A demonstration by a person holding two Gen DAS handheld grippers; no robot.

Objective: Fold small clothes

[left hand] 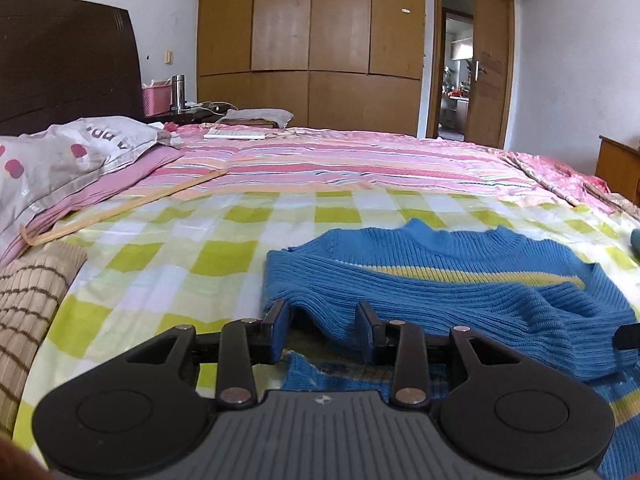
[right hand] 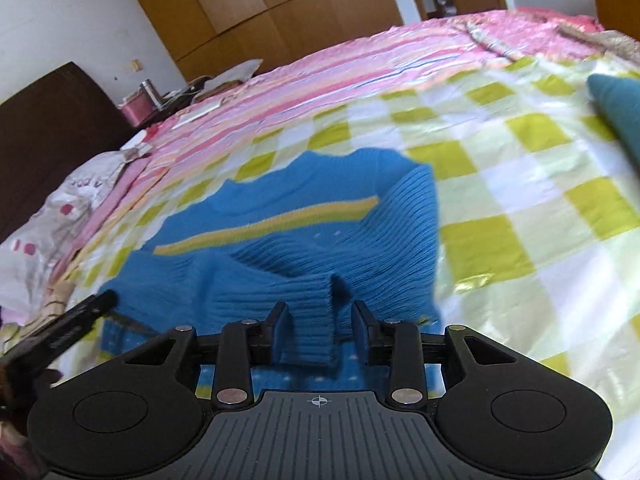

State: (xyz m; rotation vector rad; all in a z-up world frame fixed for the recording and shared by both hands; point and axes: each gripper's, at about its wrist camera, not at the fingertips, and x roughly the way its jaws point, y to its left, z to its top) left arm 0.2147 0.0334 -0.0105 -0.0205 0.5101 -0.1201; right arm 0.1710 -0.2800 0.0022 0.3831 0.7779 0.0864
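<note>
A small blue knit sweater (left hand: 432,276) with a yellow chest stripe lies on the green-and-white checked sheet (left hand: 168,264), both sleeves folded in over its body. My left gripper (left hand: 323,312) is open at the sweater's left side, its fingers straddling the folded left sleeve. In the right wrist view the same sweater (right hand: 280,216) lies ahead. My right gripper (right hand: 319,314) is open, with the ribbed cuff (right hand: 310,320) of the right sleeve lying between its fingers. The other gripper's black tip (right hand: 96,304) shows at the left.
A striped beige garment (left hand: 32,300) lies at the left edge of the bed. A dark teal garment (right hand: 616,112) lies to the right. A grey pillow (left hand: 60,156), a thin wooden stick (left hand: 120,208) and a pink striped quilt (left hand: 340,164) lie further back.
</note>
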